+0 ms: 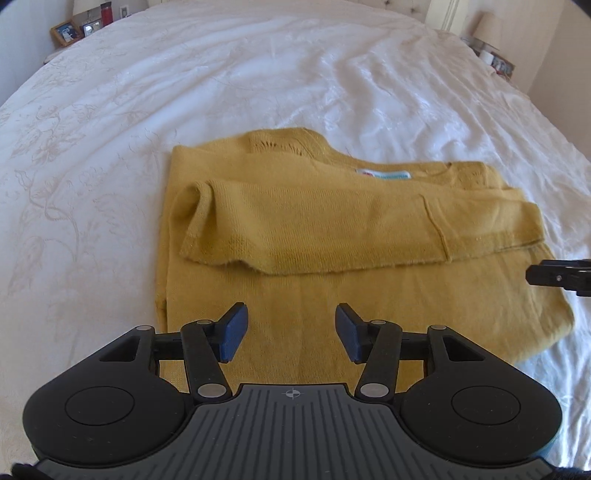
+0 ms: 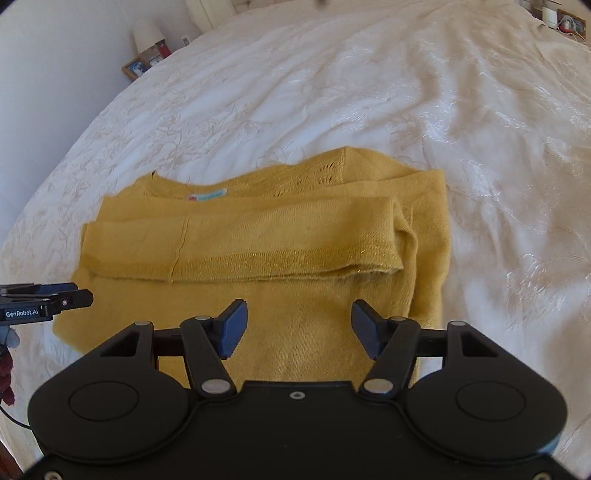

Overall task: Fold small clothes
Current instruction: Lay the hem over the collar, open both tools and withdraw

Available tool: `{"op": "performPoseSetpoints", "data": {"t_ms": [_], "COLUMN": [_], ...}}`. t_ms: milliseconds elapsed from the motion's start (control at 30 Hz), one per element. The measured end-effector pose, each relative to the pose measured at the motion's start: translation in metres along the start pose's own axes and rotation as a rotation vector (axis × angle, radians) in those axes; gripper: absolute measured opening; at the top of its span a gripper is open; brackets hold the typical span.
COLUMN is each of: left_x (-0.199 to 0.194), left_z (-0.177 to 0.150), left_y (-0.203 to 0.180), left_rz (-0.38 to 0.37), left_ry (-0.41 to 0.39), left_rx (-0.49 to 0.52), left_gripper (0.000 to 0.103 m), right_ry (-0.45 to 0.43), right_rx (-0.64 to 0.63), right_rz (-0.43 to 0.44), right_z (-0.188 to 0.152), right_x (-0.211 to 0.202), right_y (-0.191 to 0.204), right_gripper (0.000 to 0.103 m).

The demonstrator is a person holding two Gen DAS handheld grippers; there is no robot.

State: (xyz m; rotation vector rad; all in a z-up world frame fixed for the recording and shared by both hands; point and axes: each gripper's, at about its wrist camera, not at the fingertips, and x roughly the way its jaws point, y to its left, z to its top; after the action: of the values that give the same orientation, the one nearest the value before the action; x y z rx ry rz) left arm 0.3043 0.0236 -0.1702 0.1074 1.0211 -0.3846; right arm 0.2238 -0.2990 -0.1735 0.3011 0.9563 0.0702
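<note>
A mustard-yellow knitted sweater (image 1: 332, 229) lies flat on the white bedspread, both sleeves folded across its body and the neck label (image 1: 384, 174) at the far side. My left gripper (image 1: 291, 325) hovers over the sweater's near hem, open, blue pads apart with nothing between them. The right gripper's tip (image 1: 554, 275) pokes in at the right edge, by the sweater's right side. In the right wrist view the same sweater (image 2: 295, 236) fills the middle. My right gripper (image 2: 299, 325) is open above its lower part, and the left gripper (image 2: 55, 297) shows at the left edge.
The white embroidered bedspread (image 1: 184, 92) spreads wide around the sweater, wrinkled on the right. A nightstand with a picture frame (image 1: 66, 32) and a red bottle (image 1: 106, 13) stands at the far left. A lamp (image 1: 487, 29) stands at the far right.
</note>
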Motion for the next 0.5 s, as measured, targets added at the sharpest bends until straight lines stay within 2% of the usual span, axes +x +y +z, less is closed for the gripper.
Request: {"op": "performPoseSetpoints", "data": {"t_ms": [100,200,367,500], "left_x": [0.012,0.025,0.043,0.041], "left_z": [0.004,0.021,0.077,0.119], "left_y": [0.001,0.009,0.033,0.054], "left_rz": [-0.019,-0.046,-0.036,-0.007], "left_ry": [0.017,0.005,-0.066,-0.148], "left_rx": [0.009,-0.021,-0.096,-0.161], "left_gripper": [0.051,0.051,0.051,0.051], "right_ry": [0.034,0.039,-0.01,-0.083], "right_rx": [-0.075,-0.109,-0.107,-0.027], "right_rz": [-0.017,-0.027,-0.052,-0.075], "right_z": [-0.002,0.007,0.048,0.084], "right_x": [0.015,0.027,0.043,0.044], "right_y": [0.009,0.01,0.0,-0.017], "right_gripper": [0.067,0.067,0.066,0.066]}}
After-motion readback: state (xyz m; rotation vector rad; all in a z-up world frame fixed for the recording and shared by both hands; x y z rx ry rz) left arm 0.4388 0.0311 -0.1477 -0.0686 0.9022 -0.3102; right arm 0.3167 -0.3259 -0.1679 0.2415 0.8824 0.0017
